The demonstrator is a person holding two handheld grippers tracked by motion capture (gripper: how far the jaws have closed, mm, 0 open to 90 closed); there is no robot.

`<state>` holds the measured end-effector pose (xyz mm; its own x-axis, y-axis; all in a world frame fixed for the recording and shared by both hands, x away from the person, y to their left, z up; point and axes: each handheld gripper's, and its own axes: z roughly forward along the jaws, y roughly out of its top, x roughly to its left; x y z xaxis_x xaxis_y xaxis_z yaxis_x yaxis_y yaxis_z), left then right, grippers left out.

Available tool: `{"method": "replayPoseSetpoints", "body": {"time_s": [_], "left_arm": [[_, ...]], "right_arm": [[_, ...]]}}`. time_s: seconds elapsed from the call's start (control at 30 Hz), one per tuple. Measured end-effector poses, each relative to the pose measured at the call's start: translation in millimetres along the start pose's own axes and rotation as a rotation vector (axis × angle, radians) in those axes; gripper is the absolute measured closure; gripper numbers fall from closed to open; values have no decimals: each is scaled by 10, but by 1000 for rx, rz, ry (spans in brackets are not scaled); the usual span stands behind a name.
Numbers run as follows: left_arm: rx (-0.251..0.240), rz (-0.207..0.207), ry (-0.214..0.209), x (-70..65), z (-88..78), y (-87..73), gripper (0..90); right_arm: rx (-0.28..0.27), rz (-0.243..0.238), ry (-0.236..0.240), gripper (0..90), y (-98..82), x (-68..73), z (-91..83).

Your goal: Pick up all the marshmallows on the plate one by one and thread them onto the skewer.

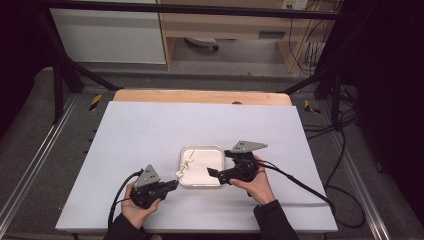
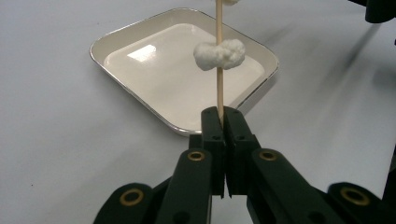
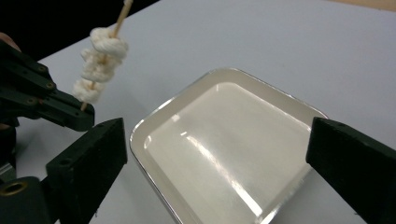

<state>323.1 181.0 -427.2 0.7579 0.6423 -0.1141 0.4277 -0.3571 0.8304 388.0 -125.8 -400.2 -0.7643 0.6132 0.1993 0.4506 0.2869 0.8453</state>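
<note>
A thin wooden skewer (image 2: 219,88) carries several white puffy pieces (image 3: 100,60); one piece (image 2: 219,54) sits a short way above the grip. My left gripper (image 2: 223,114) is shut on the skewer's lower end and holds it slanting over the left edge of a white tray (image 1: 207,160) with a shiny rim (image 2: 116,37). In the high view the left gripper (image 1: 175,185) is at the tray's front left corner, skewer (image 1: 186,165) pointing away. My right gripper (image 3: 217,135) stands wide open over the bare tray (image 3: 187,88), nothing between its jaws; the high view places it (image 1: 220,162) at the tray's right side.
The tray rests near the front middle of a white table top (image 1: 150,130), whose wooden far edge (image 1: 200,96) shows at the back. Cables (image 1: 300,182) trail from the right gripper across the table's right side. Dark frame bars (image 1: 60,75) flank the table.
</note>
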Motion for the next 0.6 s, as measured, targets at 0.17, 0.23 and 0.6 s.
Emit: {"method": "replayPoseSetpoints", "body": {"time_s": [0.17,0.23,0.6], "left_arm": [[8,0,-2,0,6,6,883],[11,-1,-2,2,5,9,883],[44,-12,-7,15,31,69,883]], "right_arm": [[28,4,-58,23,-118,-105,-85],[42,0,-74,10,-175,-153,-118],[98,-33,-109,10,-487,-381,-318]]}}
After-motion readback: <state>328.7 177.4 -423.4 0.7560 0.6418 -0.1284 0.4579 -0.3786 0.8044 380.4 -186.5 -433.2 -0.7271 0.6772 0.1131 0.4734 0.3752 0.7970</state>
